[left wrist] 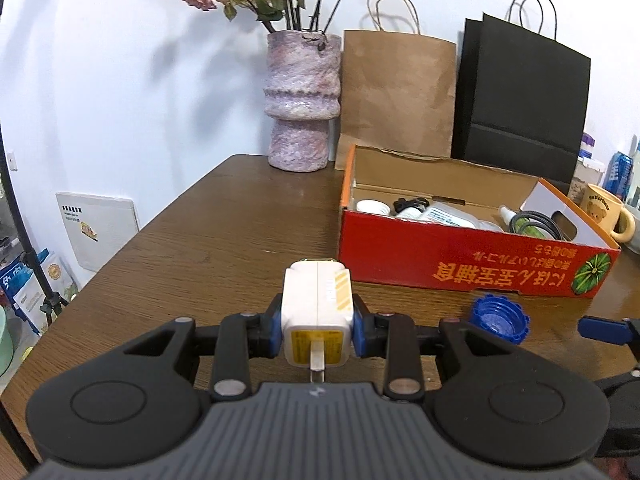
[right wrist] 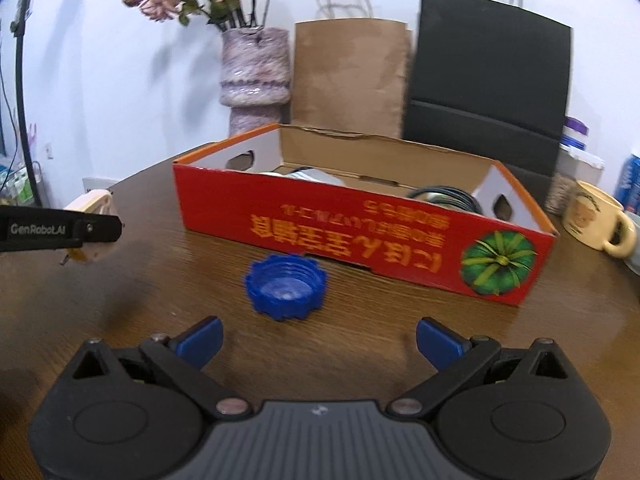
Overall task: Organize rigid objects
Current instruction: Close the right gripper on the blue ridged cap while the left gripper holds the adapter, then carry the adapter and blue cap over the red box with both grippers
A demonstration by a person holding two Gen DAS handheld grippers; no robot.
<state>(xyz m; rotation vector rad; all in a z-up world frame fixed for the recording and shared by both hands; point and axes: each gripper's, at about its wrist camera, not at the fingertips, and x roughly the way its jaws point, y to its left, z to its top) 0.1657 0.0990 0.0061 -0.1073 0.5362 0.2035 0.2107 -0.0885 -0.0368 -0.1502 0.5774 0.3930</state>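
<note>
Left tongs [left wrist: 318, 330] gripping a white plug adapter [left wrist: 316, 312] above the counter [left wrist: 224, 240]
The right tongs [right wrist: 318, 342] are standing released, nothing between them, facing a blue bottle cap [right wrist: 285, 287] lying open side up just in front of the red cardboard box [right wrist: 360, 236], which is holding bottles and a coiled cable

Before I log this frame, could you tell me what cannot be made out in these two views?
- Red box contents: right wrist view, front wall hides most.
- White bottle label: left wrist view, too small.
- White charger far end: left wrist view, own body hides it.
- Cream mug print: right wrist view, blurred.
</note>
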